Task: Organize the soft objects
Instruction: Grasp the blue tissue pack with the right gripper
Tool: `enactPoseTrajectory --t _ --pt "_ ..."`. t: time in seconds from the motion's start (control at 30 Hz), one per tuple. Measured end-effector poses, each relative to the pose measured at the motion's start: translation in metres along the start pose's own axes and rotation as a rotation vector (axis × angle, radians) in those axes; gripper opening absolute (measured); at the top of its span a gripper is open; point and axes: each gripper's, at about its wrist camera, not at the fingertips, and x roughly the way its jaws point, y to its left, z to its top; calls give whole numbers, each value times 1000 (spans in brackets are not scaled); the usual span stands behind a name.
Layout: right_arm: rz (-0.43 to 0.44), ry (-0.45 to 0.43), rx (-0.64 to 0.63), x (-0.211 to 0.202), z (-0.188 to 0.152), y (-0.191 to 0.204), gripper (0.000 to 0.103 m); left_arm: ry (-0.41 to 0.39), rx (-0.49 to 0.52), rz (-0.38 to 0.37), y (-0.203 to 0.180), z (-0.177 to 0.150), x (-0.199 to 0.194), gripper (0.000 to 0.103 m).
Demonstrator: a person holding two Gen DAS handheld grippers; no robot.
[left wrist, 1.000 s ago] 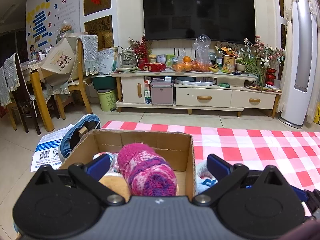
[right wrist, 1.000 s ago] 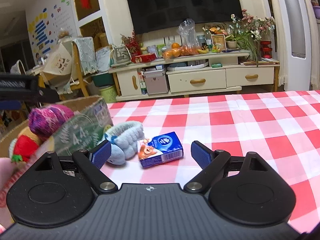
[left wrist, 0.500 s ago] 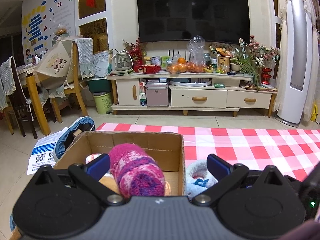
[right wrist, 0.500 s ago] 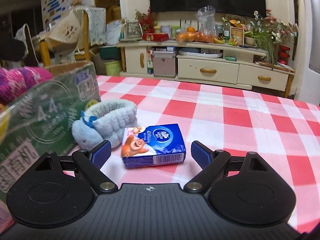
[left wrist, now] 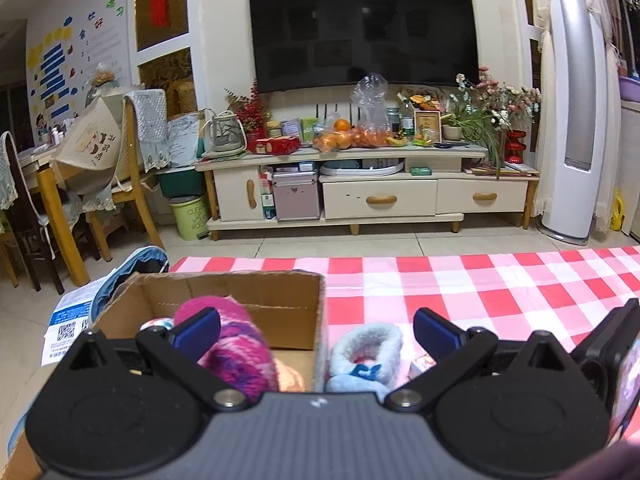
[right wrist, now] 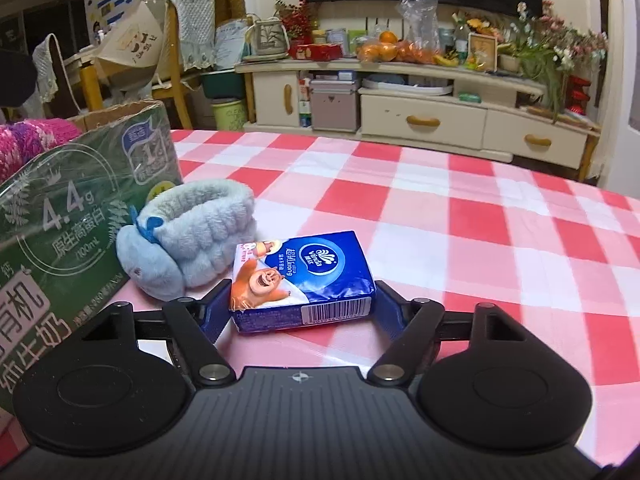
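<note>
Red-and-white checked cloth covers the counter (left wrist: pixel 460 284), with a television (left wrist: pixel 364 30) and a cream media cabinet (left wrist: pixel 368 196) across the tiled floor behind it.

From the left wrist view, the left hand-held gripper (left wrist: pixel 316 330) hovers with its blue pads spread wide and nothing pinched between them. Below and ahead of it stands an open cardboard box (left wrist: pixel 248 292) at the counter's left end. A pink and purple knitted item (left wrist: pixel 236 344) lies inside the box, rising above the near rim, with something orange just beside it that is too hidden to identify. Right of the box wall, on the cloth, sits a pale blue fluffy slipper (left wrist: pixel 368 354). A corner of the tissue pack shows past it, largely hidden by the gripper's finger. A dark device fills the far right edge.

From the right wrist view, the right hand-held gripper (right wrist: pixel 302 306) sits low over the cloth, its jaws having just been closing in around a blue tissue pack (right wrist: pixel 302 280). The pack lies between the two pads, which stand at its short ends; whether they press on it yet cannot be told. The blue slipper (right wrist: pixel 188 240) rests just left of the pack, touching the green printed side of the box (right wrist: pixel 68 224). The knitted item (right wrist: pixel 32 144) peeks over the box's top.
</note>
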Motion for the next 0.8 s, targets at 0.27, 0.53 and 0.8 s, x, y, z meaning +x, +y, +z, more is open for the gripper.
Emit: enactPoseTrajectory --t 0.27,0.53,0.8 --pt "-90 -7 43 -32 -25 -37 91 -6 56 -34 -25 -4 0 102" --pt "-166 9 114 -71 -51 -77 91 16 146 -73 -61 -19 9 102" --pt "-197 -17 103 -90 -59 -89 101 56 204 -54 -86 -36 32 102"
